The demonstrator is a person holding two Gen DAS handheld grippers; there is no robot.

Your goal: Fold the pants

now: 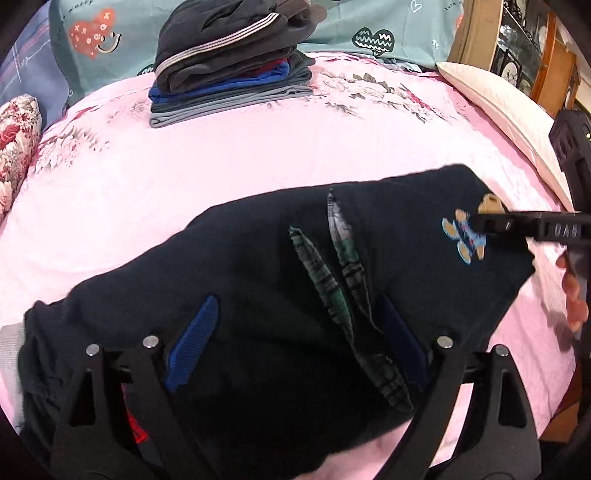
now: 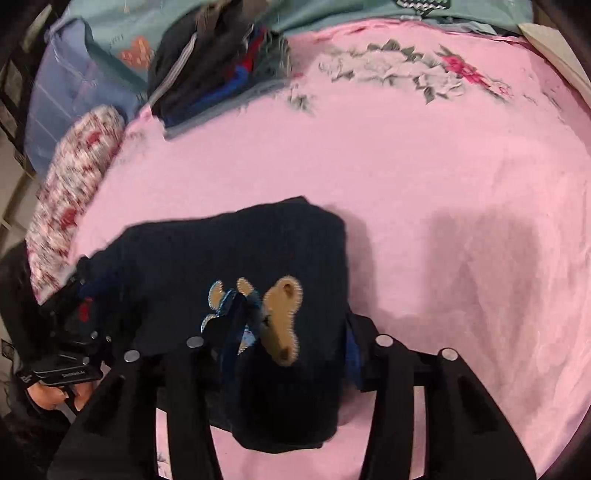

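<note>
Dark navy pants with a bear patch and plaid pocket linings lie on the pink bed; they also show in the right wrist view. My left gripper hovers over the pants, its blue fingers spread wide and holding nothing. My right gripper sits over the bear patch with fingers spread wide. In the left wrist view, the right gripper reaches in from the right over the patch. The left gripper appears at the pants' left end.
A stack of folded clothes sits at the far side of the pink floral bedsheet. A floral pillow lies left, a cream pillow right. Teal heart-print bedding is behind the stack.
</note>
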